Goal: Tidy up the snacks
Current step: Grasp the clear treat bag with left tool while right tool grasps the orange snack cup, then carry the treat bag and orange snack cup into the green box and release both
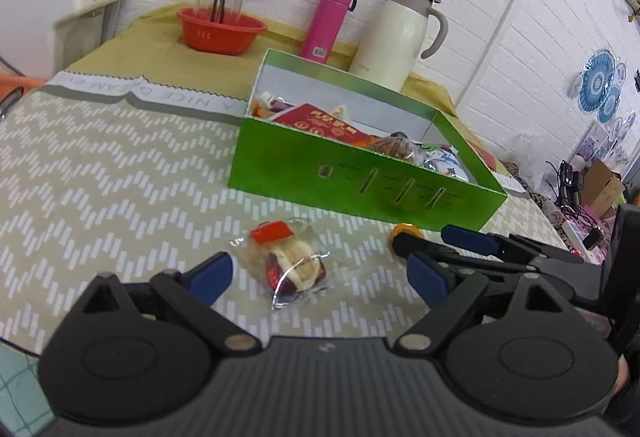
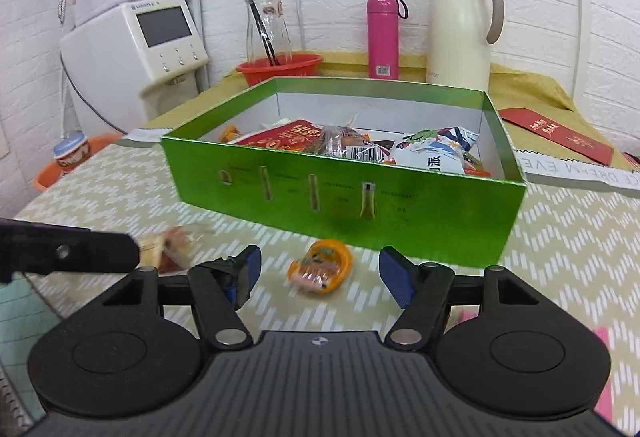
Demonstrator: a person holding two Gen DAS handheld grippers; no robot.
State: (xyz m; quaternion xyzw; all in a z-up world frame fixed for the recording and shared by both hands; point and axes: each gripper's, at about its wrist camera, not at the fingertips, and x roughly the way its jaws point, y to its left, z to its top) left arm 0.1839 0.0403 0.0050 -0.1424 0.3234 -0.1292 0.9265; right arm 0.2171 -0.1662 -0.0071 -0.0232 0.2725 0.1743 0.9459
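A green box [image 1: 360, 181] with several snack packets inside stands on the patterned tablecloth; it also shows in the right wrist view [image 2: 340, 197]. A clear-wrapped pastry snack [image 1: 290, 263] lies in front of the box, between the fingers of my open left gripper [image 1: 318, 275]. A small orange-wrapped snack [image 2: 322, 269] lies near the box, between the fingers of my open right gripper [image 2: 320, 271]. That orange snack [image 1: 406, 231] shows in the left wrist view behind the right gripper's fingers [image 1: 472, 239]. The pastry snack [image 2: 172, 251] shows blurred in the right view.
At the back stand a red bowl [image 1: 222, 31] with a glass carafe, a pink bottle [image 1: 328, 23] and a cream thermos jug [image 1: 400, 37]. A white water dispenser [image 2: 132, 49] is at the left. A red envelope [image 2: 556, 135] lies right of the box.
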